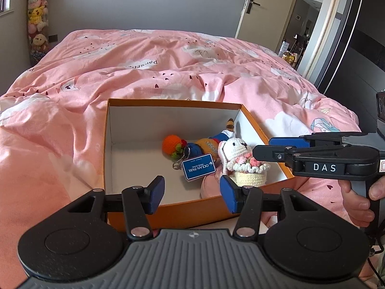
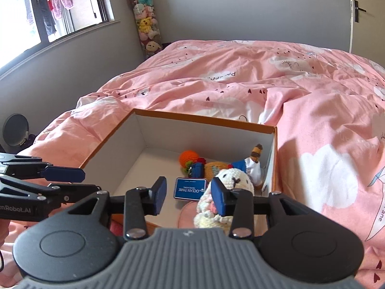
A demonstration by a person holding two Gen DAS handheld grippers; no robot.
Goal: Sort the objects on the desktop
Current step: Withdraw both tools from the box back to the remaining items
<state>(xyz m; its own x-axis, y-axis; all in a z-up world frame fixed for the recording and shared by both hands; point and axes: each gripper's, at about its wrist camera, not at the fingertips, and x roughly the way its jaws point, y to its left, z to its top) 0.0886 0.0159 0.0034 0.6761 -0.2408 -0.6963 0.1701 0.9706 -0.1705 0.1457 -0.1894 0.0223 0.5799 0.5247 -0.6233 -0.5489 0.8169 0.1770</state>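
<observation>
Both claws, L point(image 1: 192, 193) & R point(image 2: 189, 198), gape (empty) over box point(image 1: 168, 102).

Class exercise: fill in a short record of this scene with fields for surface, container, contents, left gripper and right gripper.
surface: pink bedspread
container: open orange box with white inside, resting on the bedspread
contents: crochet bunny on a crochet cake, blue Ocean Park tag, orange crochet ball, a plush figure by the right wall, a pink item at the near edge
left gripper: open, empty, at the box's near rim
right gripper: open, empty, over the box near the bunny
</observation>
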